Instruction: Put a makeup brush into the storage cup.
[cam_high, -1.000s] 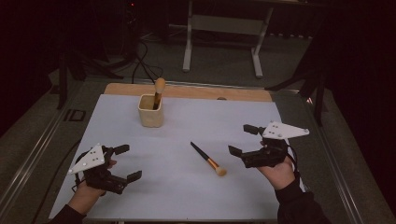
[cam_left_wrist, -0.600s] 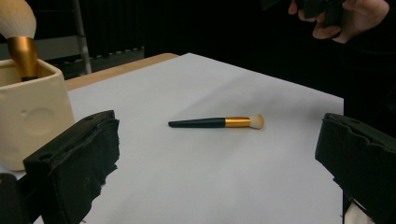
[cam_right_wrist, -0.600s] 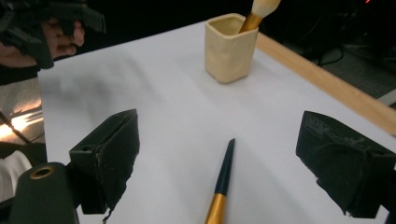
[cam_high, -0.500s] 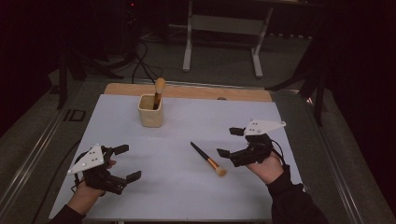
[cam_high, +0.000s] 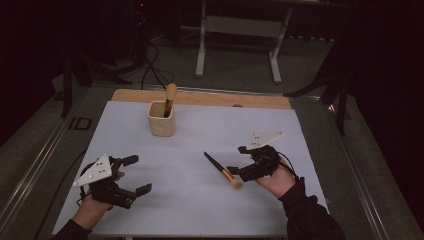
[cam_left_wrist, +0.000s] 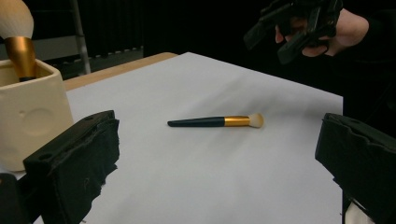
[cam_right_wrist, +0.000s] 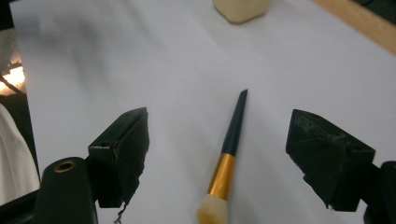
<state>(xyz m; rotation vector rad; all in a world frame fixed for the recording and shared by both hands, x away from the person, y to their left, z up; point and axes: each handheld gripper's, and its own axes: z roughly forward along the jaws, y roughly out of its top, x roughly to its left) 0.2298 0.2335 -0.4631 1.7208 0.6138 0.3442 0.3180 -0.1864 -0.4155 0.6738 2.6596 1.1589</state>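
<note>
since the earlier frames the right gripper (cam_high: 239, 161) has been brought down and in toward the middle of the sheet, and its jaws have just been closing a little, with the brush between them but not yet pinched. the makeup brush (cam_high: 222, 170) is seen lying flat on the white sheet (cam_high: 200, 210), a little right of centre, its dark handle pointed toward the far left and its pale bristles toward the near right. in the right gripper view the brush (cam_right_wrist: 226, 164) is framed between the two black jaws, which are held apart on either side of the gold ferrule without being pressed on it. the right gripper (cam_left_wrist: 289, 25) is also seen from the left gripper view, raised above the sheet beyond the brush (cam_left_wrist: 215, 121). farther off, a cream cup (cam_high: 161, 119) is stood upright near the far left of the sheet, with a second brush (cam_high: 170, 99) set in it, bristles up. the left gripper (cam_high: 135, 174) is held at the near left corner, well apart from the brush, its jaws spread wide and nothing gripped. the wooden table edge (cam_high: 200, 98) is shown beyond the sheet.
</note>
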